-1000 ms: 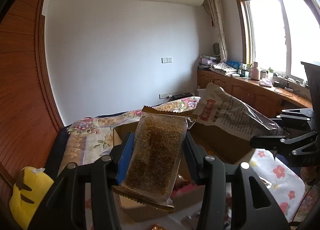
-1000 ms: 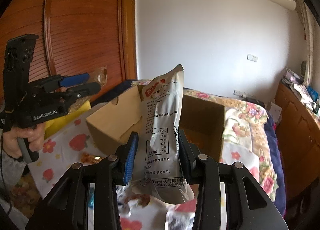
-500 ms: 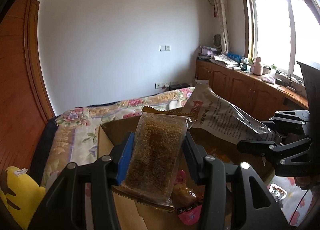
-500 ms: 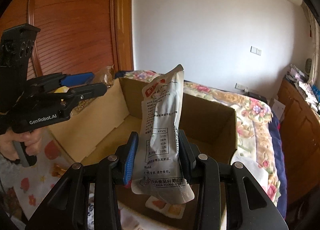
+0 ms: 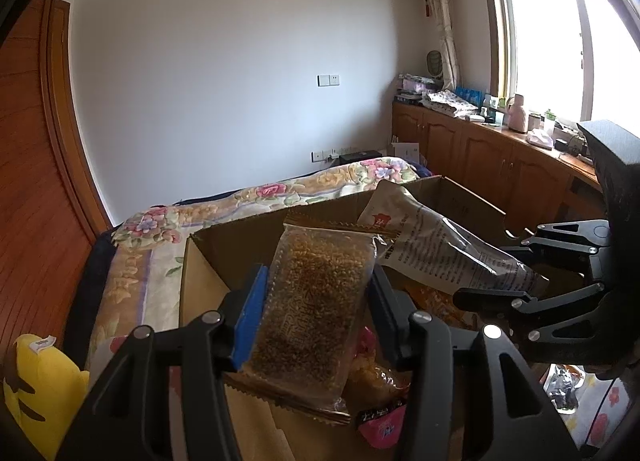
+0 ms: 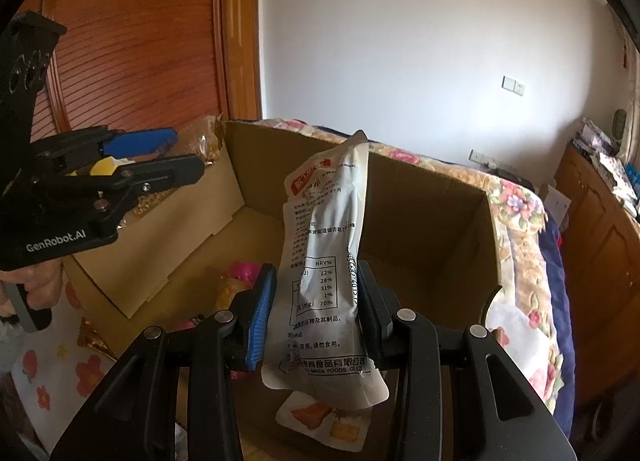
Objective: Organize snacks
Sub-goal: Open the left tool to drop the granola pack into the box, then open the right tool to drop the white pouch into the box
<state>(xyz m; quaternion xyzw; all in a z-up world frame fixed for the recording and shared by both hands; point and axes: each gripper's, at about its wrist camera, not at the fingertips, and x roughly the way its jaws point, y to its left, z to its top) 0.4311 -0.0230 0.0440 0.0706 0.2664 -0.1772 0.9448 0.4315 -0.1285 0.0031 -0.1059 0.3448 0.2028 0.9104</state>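
The left hand-held gripper (image 5: 316, 301) is clamped on a clear packet of golden-brown grain snack (image 5: 316, 309), its blue pad on one side and black finger on the other pressing the packet's long edges. The packet stands nearly upright between the fingers, tilted slightly to the right, and is held above the open cardboard box (image 5: 204, 261).

The right hand-held gripper (image 6: 316, 301) is closed on a white snack pouch (image 6: 324, 261) printed with a nutrition table and a red label near its top. The pouch stands upright in the grip, its lower end hanging below the fingers, over the inside of the box. In the left wrist view the same pouch leans in from the right, its top corner just beside the grain packet's top edge; whether they touch cannot be told.

The box sits on a bed with a floral bedspread (image 5: 256, 197). Inside the box lie several snacks: a pink packet (image 6: 240, 271), a yellowish bag (image 5: 376, 377), and a flat white packet with pictured food (image 6: 324, 417) on the box floor beneath the pouch.

A yellow plush toy (image 5: 36, 385) lies at the left edge of the bed. Wooden cabinets (image 5: 480, 153) run under a bright window (image 5: 560, 33) on the right.
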